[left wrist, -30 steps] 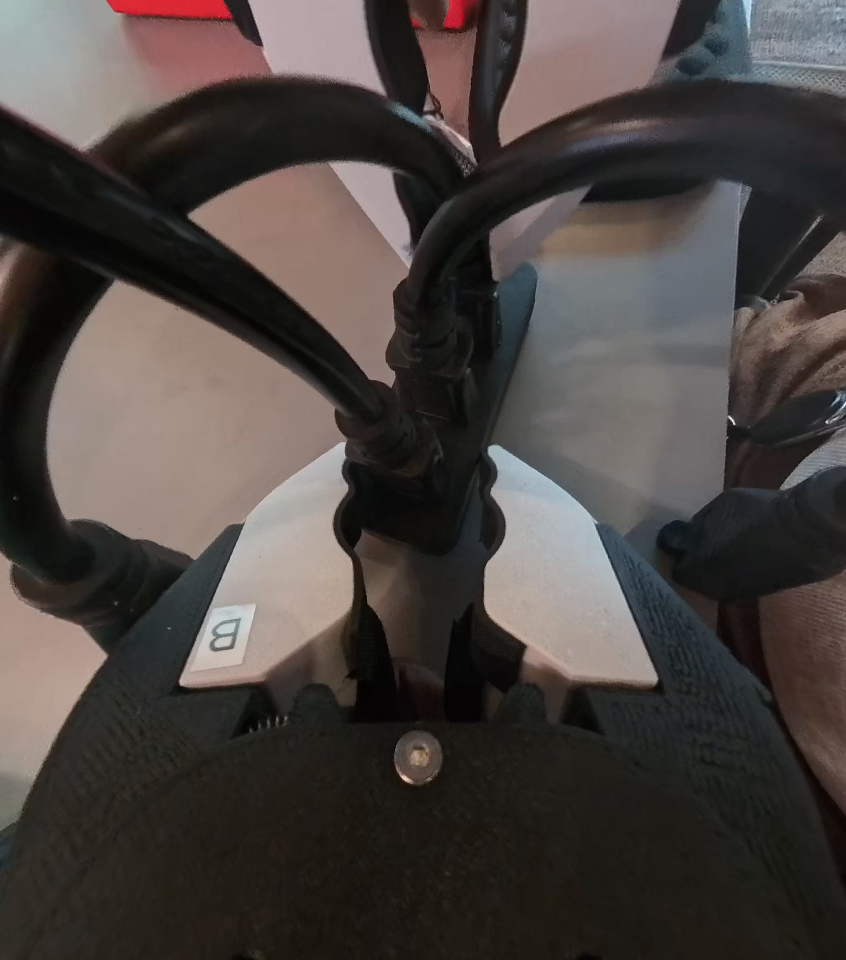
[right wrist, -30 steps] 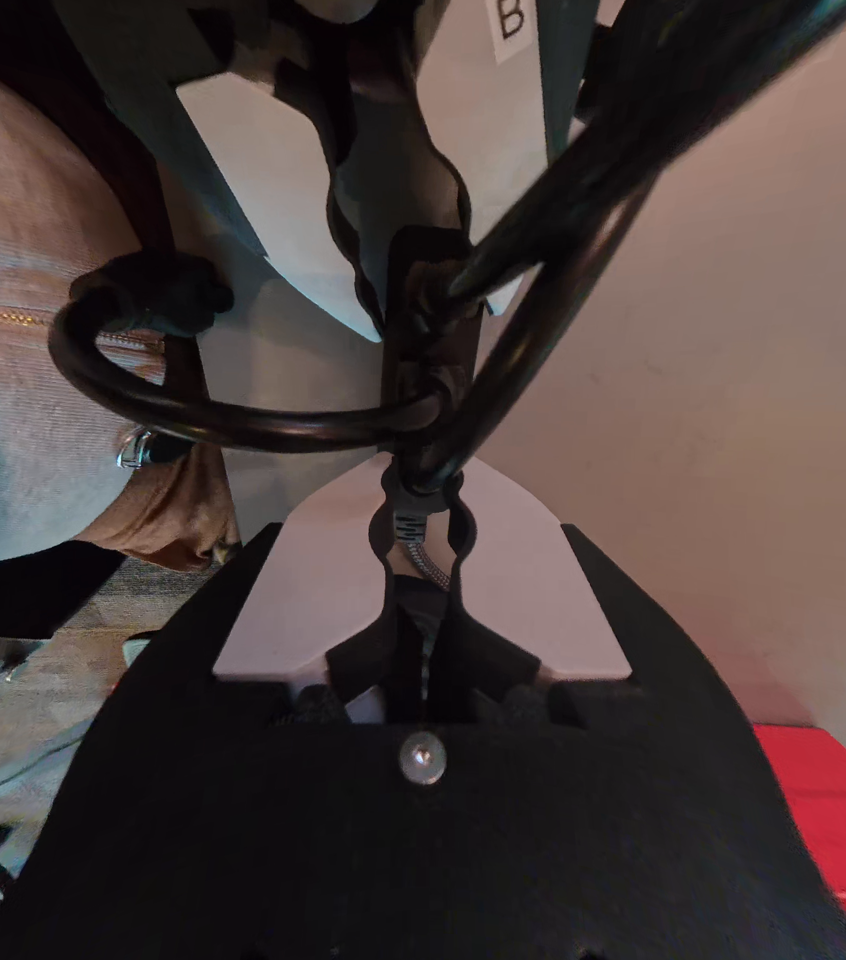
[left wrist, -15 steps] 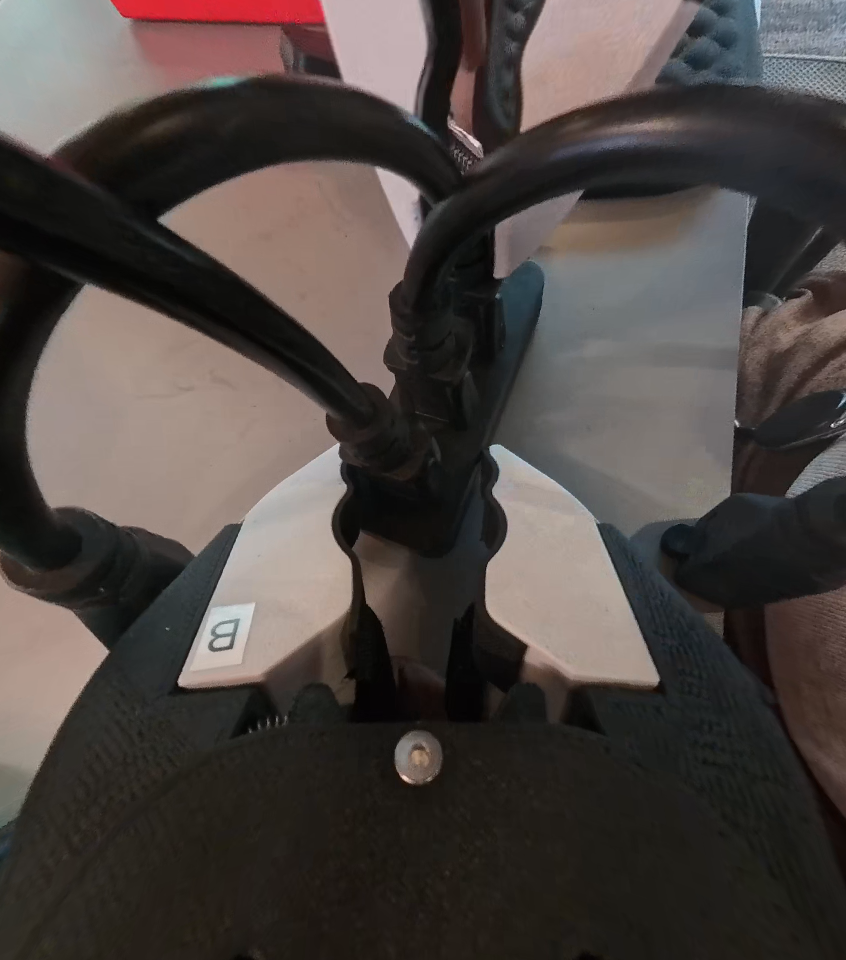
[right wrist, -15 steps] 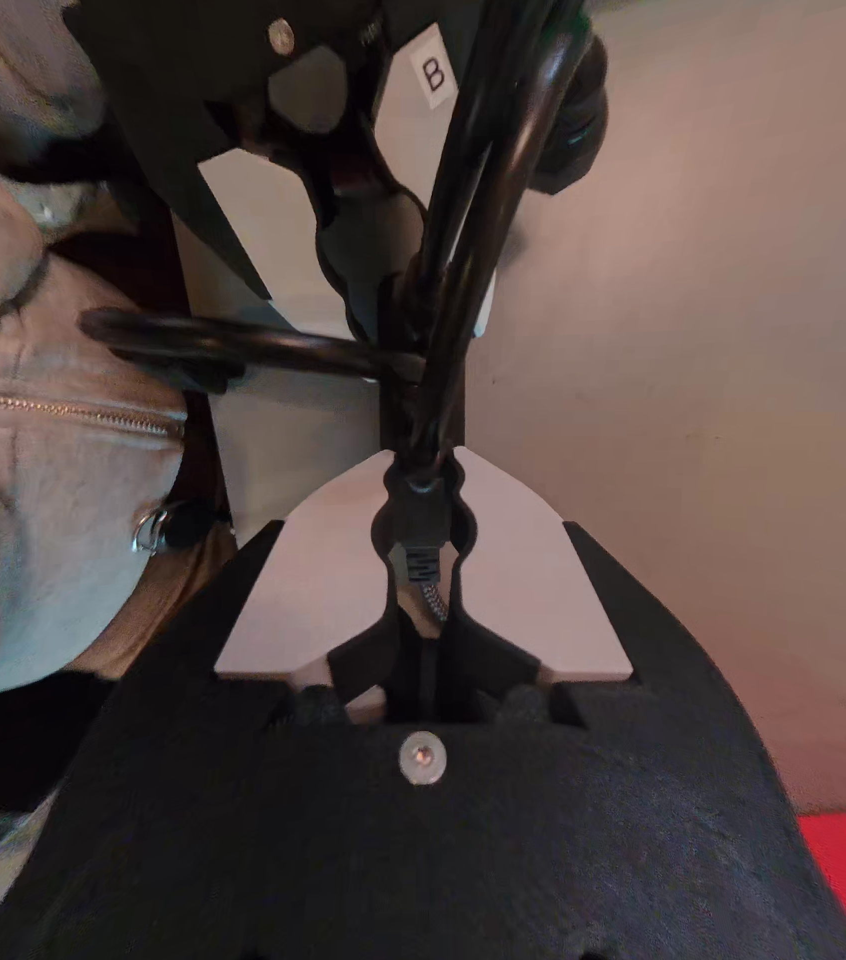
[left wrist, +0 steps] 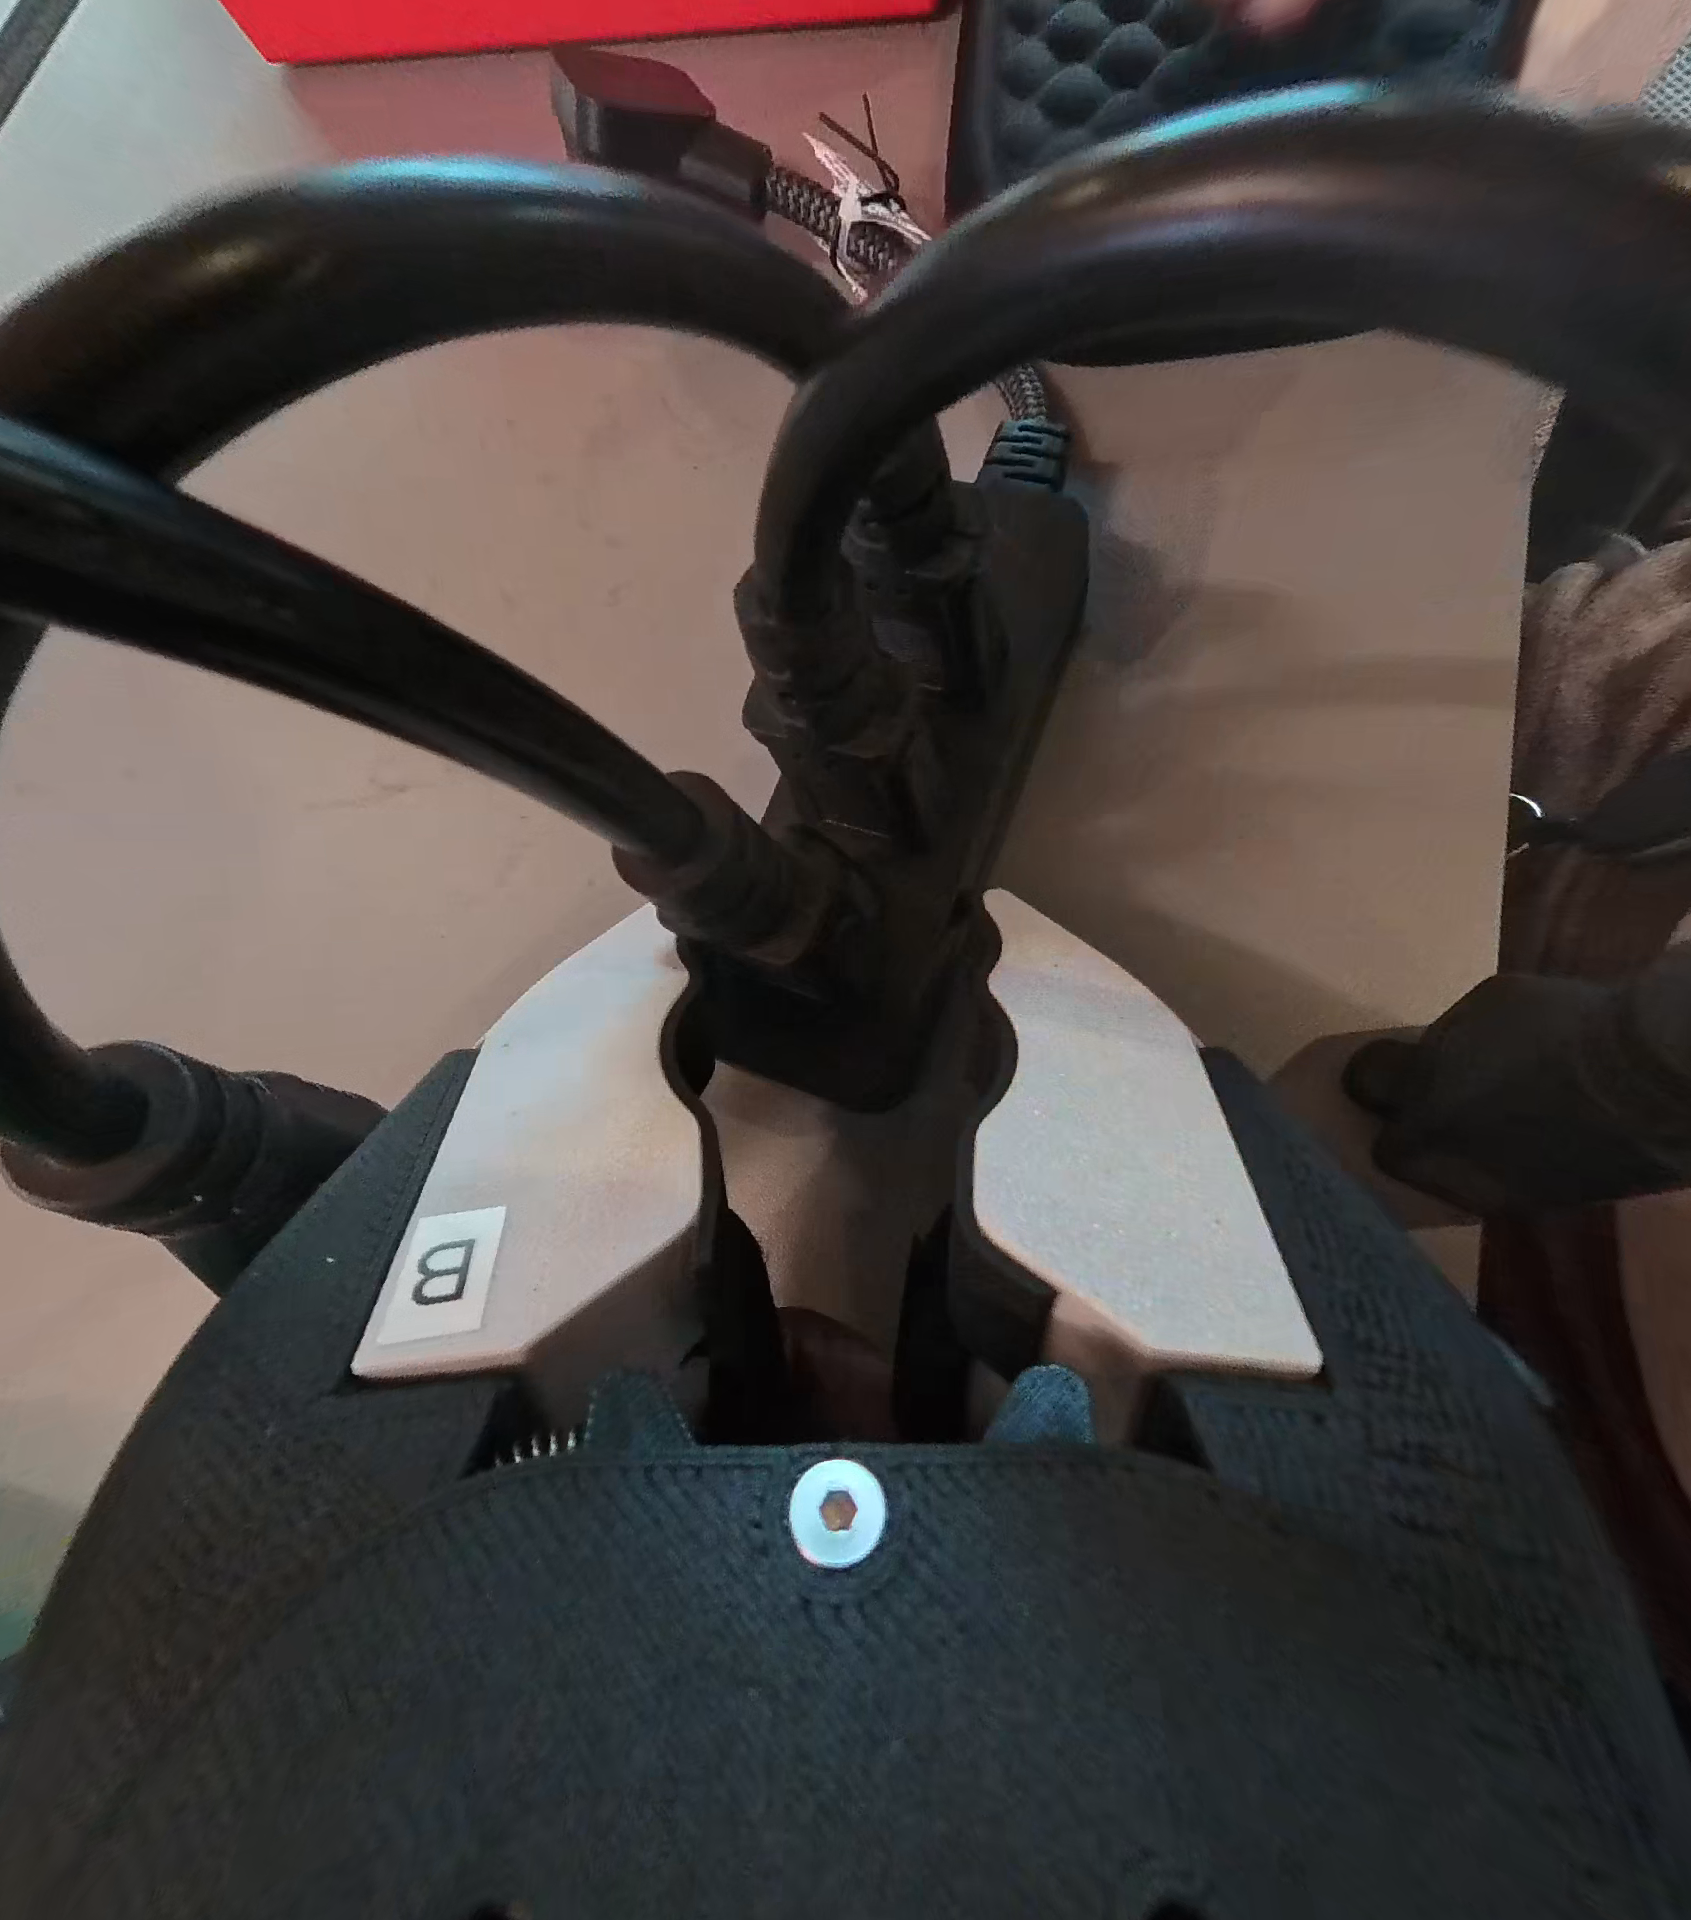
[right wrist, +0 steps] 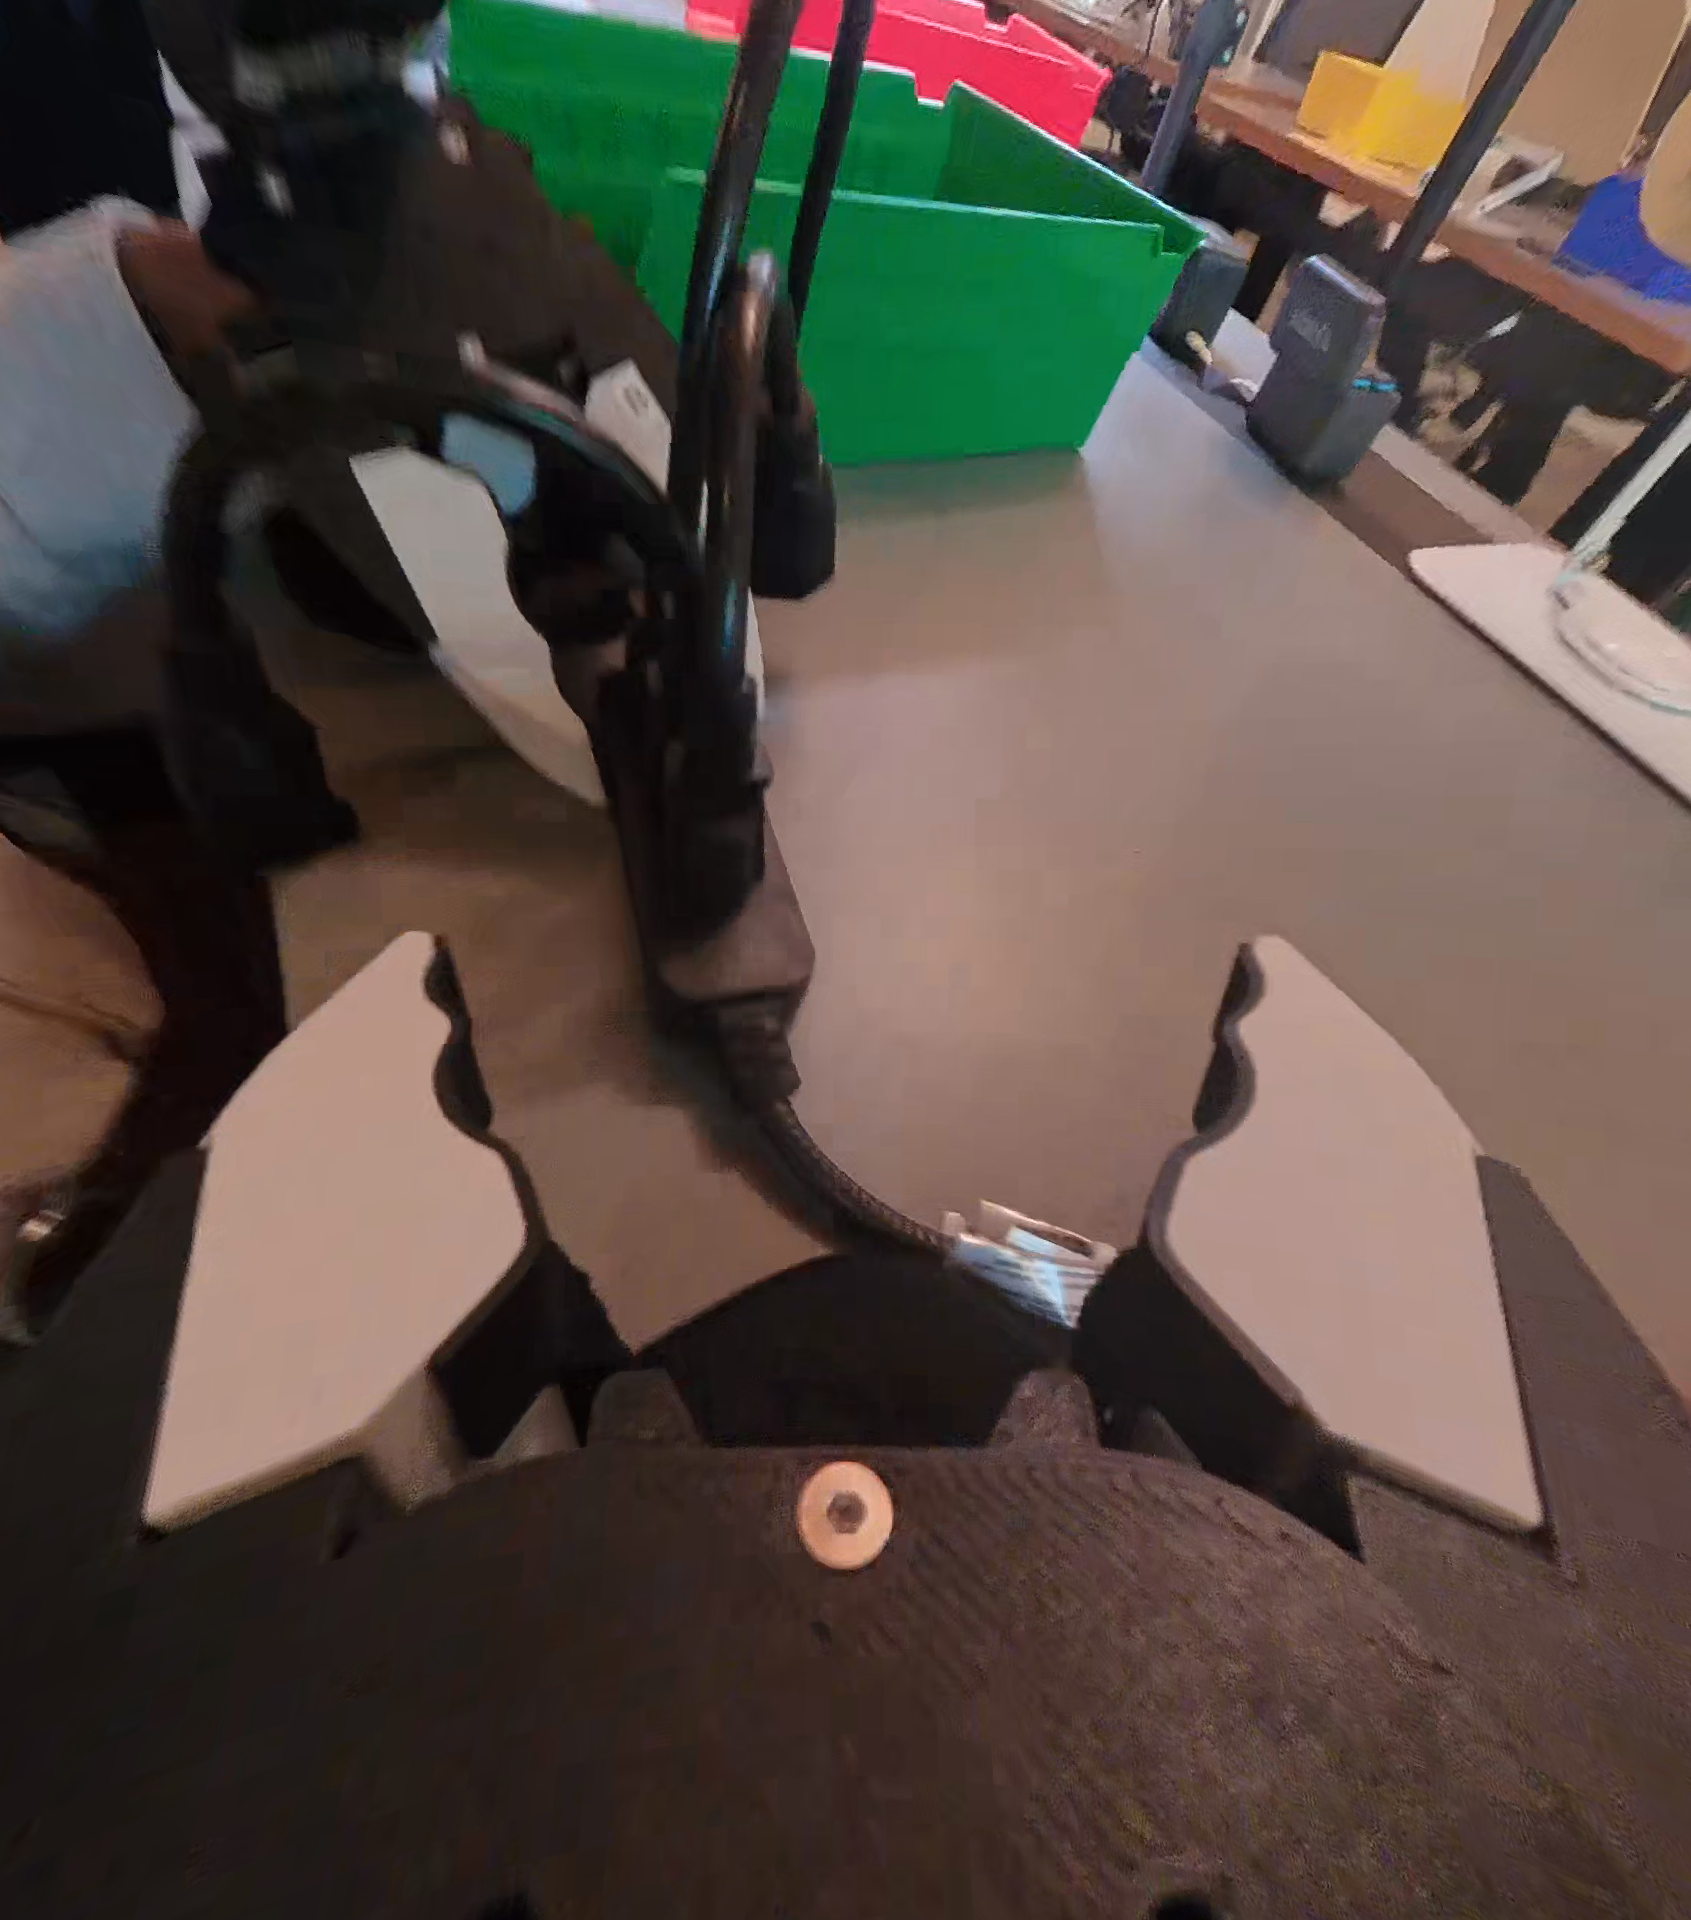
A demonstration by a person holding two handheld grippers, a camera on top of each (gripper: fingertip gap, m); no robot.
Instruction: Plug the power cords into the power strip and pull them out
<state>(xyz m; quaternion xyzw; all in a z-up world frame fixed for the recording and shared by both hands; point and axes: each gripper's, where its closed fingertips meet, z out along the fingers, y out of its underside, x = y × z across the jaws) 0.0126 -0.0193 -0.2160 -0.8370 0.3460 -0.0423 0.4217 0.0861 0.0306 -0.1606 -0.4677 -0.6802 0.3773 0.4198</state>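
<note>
My left gripper (left wrist: pixel 836 1023) is shut on the near end of a black power strip (left wrist: pixel 1017 665), held on edge. Several thick black power cords (left wrist: pixel 384 634) are plugged into its face and loop out left and right. A braided lead (left wrist: pixel 846 234) leaves its far end toward a black and red plug (left wrist: pixel 633 99). In the right wrist view my right gripper (right wrist: pixel 836 1049) is open and empty, just behind the strip's far end (right wrist: pixel 747 940) and its braided lead (right wrist: pixel 820 1184). The left gripper (right wrist: pixel 488 582) shows beyond, blurred.
A green bin (right wrist: pixel 924 312) and a red bin (right wrist: pixel 966 52) stand at the far end of the grey table (right wrist: pixel 1184 779). A dark grey device (right wrist: pixel 1324 364) and a white stand base (right wrist: pixel 1610 665) are at the right. A person's brown clothing (left wrist: pixel 1672 727) is close on the right. My right gripper's tips are some 8 cm from the braided lead (left wrist: pixel 846 234).
My right gripper let go of the strip's braided-lead end, opened wide and pulled back and tilted up. My left gripper kept its hold on the strip.
</note>
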